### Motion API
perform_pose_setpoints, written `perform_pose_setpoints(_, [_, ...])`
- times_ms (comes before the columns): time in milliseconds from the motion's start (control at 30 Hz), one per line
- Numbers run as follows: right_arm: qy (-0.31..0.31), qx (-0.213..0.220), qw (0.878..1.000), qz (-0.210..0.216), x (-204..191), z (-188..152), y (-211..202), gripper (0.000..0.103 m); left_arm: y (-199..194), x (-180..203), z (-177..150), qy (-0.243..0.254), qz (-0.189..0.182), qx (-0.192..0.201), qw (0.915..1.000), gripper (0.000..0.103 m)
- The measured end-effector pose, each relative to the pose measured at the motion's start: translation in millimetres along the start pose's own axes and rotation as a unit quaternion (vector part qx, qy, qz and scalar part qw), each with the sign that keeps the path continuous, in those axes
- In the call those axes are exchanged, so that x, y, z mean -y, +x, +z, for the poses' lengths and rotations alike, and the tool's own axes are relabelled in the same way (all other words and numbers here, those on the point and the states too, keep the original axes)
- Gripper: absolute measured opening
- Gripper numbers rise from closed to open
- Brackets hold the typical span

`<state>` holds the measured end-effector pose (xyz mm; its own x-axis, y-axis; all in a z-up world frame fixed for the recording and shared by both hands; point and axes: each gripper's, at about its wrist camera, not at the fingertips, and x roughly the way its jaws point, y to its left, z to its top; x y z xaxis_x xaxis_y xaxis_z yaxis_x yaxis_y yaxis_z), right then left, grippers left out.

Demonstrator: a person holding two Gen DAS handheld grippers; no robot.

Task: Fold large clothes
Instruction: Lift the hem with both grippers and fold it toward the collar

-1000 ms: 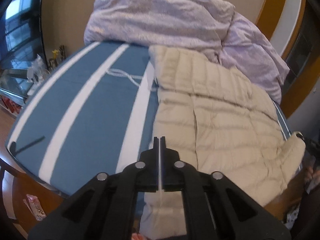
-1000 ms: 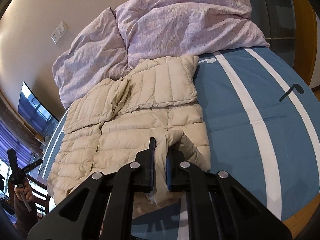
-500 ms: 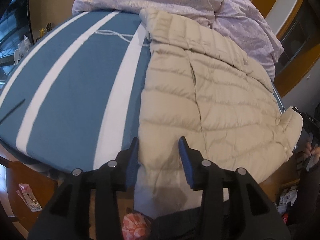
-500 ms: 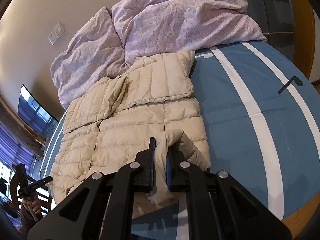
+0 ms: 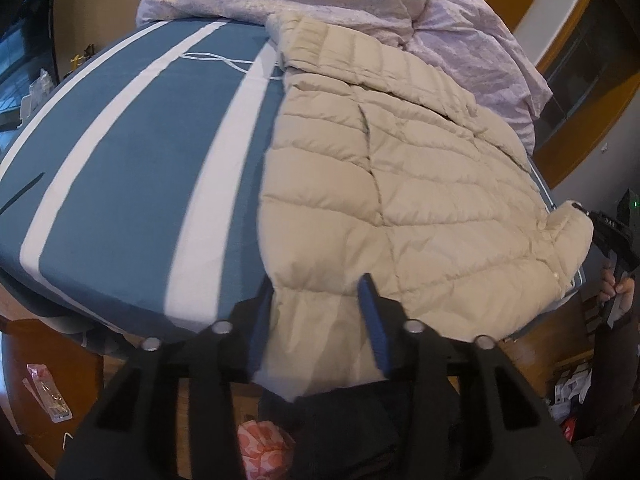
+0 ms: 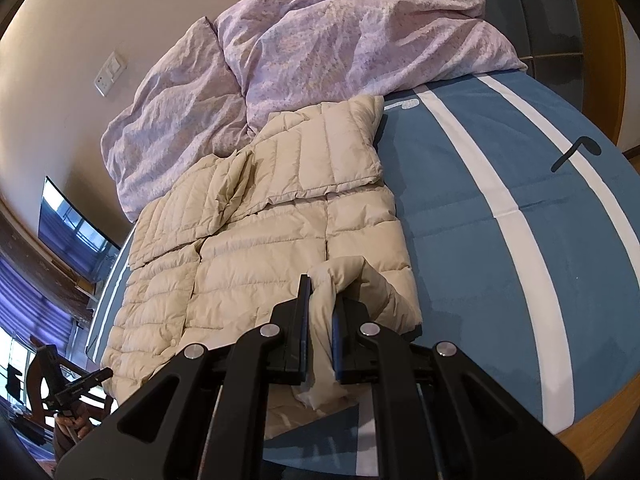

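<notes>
A beige quilted puffer jacket (image 5: 400,184) lies spread on a blue bed with white stripes (image 5: 120,168). My left gripper (image 5: 316,292) is open, its jaws either side of the jacket's near corner at the bed's edge. In the right wrist view the jacket (image 6: 256,248) lies flat with a folded part at its far end. My right gripper (image 6: 322,300) is shut on a bunched fold of the jacket's near edge. The right gripper also shows at the far right of the left wrist view (image 5: 600,224).
A crumpled lilac duvet (image 6: 340,40) is heaped at the head of the bed, touching the jacket's far end. The blue bed cover (image 6: 500,220) lies bare beside the jacket. Wooden floor with a small packet (image 5: 48,392) lies below the bed's edge.
My left gripper has opened from shut and moved right onto the jacket's near corner. My right gripper stays shut on the fold, which is now lifted a little.
</notes>
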<state>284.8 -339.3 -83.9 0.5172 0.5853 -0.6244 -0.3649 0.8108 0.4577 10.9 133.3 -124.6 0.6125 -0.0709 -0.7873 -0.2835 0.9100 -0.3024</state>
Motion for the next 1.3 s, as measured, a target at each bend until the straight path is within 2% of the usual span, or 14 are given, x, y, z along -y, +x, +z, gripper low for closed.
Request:
perform_pose_setpoints(233, [0.001,-0.001,1.000,0.003,2.3,-0.2,0.1,0.009,3.5,7.3,0.5,0.009,0.010,0.000,0.9999,0.014])
perform_pose_setpoints(367, [0.000,-0.001,1.000,0.003,1.9,-0.9,0.0,0.009,2.3,12.1,1.6,0.020,0.019,0.005,0.9996,0.008])
perform_pose_setpoints(833, [0.000,0.000,1.000,0.002,0.5,1.2,0.7,0.009,-14.0,26.0,18.6,0.042,0.058,0.045,0.9964,0.004])
perform_pose_setpoints(1100, [-0.003,0.002,1.000,-0.003,-2.6,9.1,2.8,0.009,-21.0,32.3,43.4,0.048,0.073,0.071,0.9937,0.004])
perform_pose_setpoints(1300, [-0.002,0.006,1.000,-0.004,-4.2,26.4,9.6,0.009,-24.8,35.3,76.3,0.044,0.079,0.094,0.9915,0.004])
